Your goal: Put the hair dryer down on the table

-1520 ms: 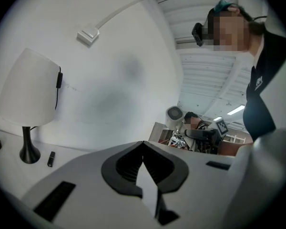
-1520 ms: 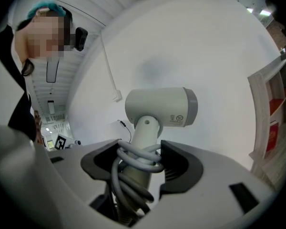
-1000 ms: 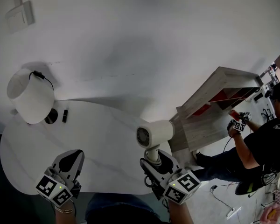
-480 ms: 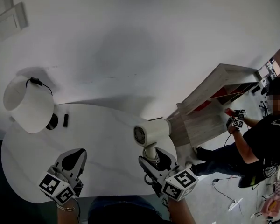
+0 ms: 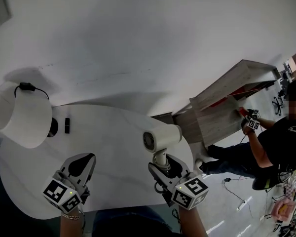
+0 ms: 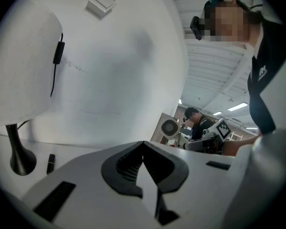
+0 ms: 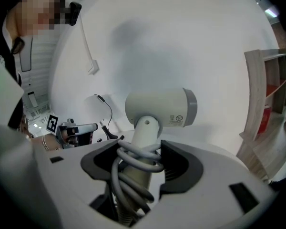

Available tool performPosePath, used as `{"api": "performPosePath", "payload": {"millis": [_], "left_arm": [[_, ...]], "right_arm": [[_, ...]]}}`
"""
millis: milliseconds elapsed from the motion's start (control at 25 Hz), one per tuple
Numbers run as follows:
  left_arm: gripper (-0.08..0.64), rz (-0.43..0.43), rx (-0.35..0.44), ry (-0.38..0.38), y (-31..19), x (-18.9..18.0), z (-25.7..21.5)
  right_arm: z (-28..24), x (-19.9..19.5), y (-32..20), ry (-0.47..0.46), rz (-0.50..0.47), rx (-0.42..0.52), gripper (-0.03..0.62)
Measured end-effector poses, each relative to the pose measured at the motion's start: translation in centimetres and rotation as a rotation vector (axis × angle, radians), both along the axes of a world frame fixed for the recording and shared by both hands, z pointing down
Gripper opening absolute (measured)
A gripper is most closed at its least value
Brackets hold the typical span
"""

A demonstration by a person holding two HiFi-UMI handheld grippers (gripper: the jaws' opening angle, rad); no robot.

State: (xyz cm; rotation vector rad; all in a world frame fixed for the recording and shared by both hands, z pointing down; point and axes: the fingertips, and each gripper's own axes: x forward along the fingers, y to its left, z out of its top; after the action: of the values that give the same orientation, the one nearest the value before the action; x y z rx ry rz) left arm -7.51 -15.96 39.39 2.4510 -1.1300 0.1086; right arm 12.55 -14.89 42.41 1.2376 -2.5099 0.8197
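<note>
The white hair dryer [image 5: 161, 137] stands upright, its round grille facing left and its grey cord wound round the handle. My right gripper [image 5: 164, 164] is shut on that handle, over the right end of the white table [image 5: 113, 132]. In the right gripper view the dryer's barrel [image 7: 162, 106] rises above the jaws, and the black pads [image 7: 178, 163] clamp handle and cord. My left gripper [image 5: 87, 158] hovers over the table's front left, shut with nothing in it; its tips [image 6: 143, 144] meet. I cannot tell whether the dryer touches the table.
A white lamp [image 5: 18, 114] with a black cord stands at the table's far left, and a small black object [image 5: 66, 125] lies beside its base. A wooden shelf unit [image 5: 227, 105] stands past the table's right end, with a person [image 5: 281, 147] working at it.
Both grippers have sunk a little toward the table and shifted over it. The dryer stays upright in the right gripper. The left gripper stays shut.
</note>
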Motion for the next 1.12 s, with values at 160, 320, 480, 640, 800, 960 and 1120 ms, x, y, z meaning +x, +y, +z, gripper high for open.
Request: {"api": "performPosePath", "payload": {"millis": [160, 320, 480, 640, 800, 960, 1120], "left_arm": [[0.014, 0.025, -0.035, 0.013, -1.3, -0.1, 1.8], [0.014, 0.038, -0.061, 0.017, -2.5, -0.3, 3.1], [0.014, 0.040, -0.082, 0.019, -3.4, -0.4, 4.4], [0.014, 0.038, -0.103, 0.026, -4.2, -0.4, 5.9], [0.014, 0.038, -0.124, 0.034, -4.5, -0.4, 7.2], [0.014, 0.036, -0.138, 0.034, -4.7, -0.7, 7.9], [0.014, 0.030, -0.148, 0.037, -5.1, -0.8, 9.0]], "right_arm": [[1.7, -0.4, -0.7, 0.016, 0.022, -0.045, 0.270], [3.3, -0.8, -1.3, 0.034, 0.026, -0.083, 0.270], [4.7, -0.9, -2.1, 0.048, 0.028, -0.109, 0.270], [6.2, -0.9, -3.1, 0.066, 0.030, -0.127, 0.270], [7.7, -0.9, -3.7, 0.078, 0.038, -0.145, 0.270], [8.8, -1.0, -3.8, 0.096, 0.039, -0.162, 0.270], [10.0, -1.0, -4.1, 0.113, 0.035, -0.174, 0.270]]}}
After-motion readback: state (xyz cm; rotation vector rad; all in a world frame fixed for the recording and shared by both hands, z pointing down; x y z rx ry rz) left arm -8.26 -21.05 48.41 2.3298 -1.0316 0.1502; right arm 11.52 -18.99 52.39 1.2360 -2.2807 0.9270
